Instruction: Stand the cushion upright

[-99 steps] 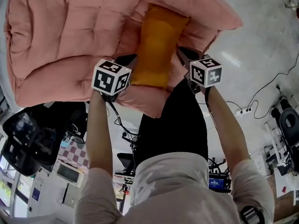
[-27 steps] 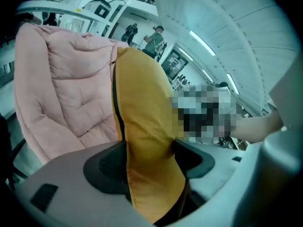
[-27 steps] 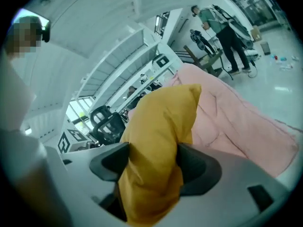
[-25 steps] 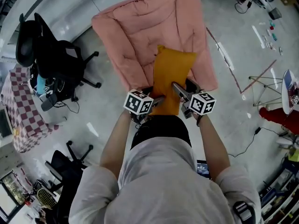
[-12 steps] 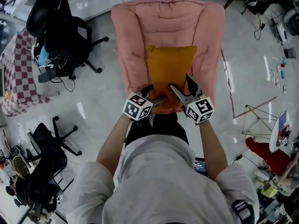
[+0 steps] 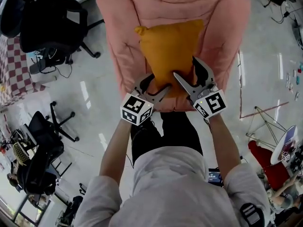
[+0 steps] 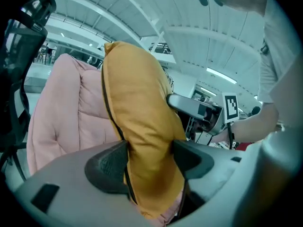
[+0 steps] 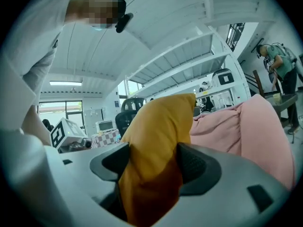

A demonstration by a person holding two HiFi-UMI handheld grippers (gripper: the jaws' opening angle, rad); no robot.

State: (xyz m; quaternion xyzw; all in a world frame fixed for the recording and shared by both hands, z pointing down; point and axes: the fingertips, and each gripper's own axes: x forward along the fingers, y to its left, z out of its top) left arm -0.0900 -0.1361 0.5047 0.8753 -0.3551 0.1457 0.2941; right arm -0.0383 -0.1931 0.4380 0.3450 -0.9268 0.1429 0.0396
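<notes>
I have both grippers clamped on the cushion (image 6: 168,46). The left gripper (image 6: 156,83) pinches its lower left corner and the right gripper (image 6: 186,69) its lower right edge, with the pads pressed into the fabric. The cushion sits at upper centre of the head view, against the pink chair (image 6: 118,27).
</notes>
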